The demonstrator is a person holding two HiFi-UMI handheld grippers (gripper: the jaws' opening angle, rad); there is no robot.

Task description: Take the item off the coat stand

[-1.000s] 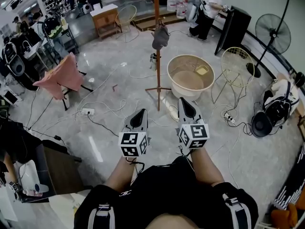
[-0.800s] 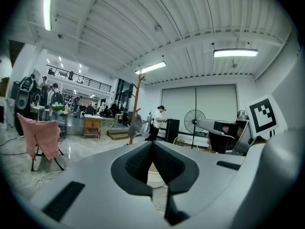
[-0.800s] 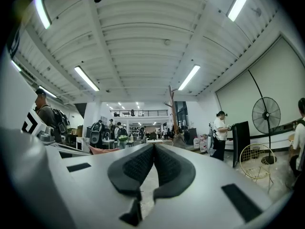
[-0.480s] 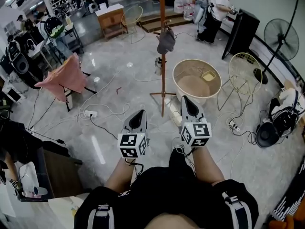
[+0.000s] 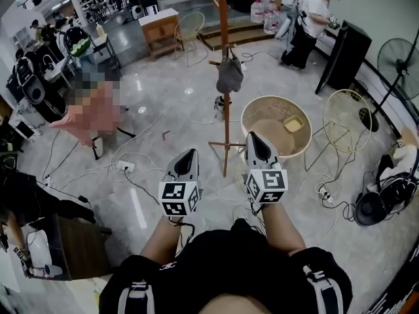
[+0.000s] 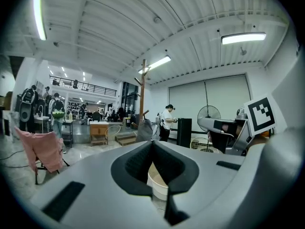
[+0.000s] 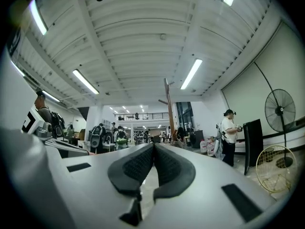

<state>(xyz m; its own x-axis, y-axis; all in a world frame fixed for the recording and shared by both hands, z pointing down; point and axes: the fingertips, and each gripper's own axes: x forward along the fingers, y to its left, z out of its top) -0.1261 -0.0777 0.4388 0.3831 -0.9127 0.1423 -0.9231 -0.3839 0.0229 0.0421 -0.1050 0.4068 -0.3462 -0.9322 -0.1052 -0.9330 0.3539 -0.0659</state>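
Observation:
A wooden coat stand (image 5: 225, 77) rises from the floor ahead of me, and a grey cap (image 5: 229, 75) hangs on one of its pegs. My left gripper (image 5: 188, 159) is held at waist height, shut and holding nothing, left of the stand's base. To the right of that base my right gripper (image 5: 254, 144) is shut too, with nothing in it. In the left gripper view the stand (image 6: 142, 97) shows far off with the grey item (image 6: 144, 129) on it. The stand's pole (image 7: 169, 109) shows far off in the right gripper view.
A round beige tub (image 5: 275, 125) sits right of the stand, with a wire chair (image 5: 346, 116) beyond it. Cables (image 5: 141, 156) trail over the floor. A pink cloth (image 5: 91, 113) drapes a chair at left. A person (image 5: 311, 22) stands at the far right by a black cabinet (image 5: 344, 55).
The view has moved toward the coat stand, which now stands closer and more central. Both grippers keep their pose, shut.

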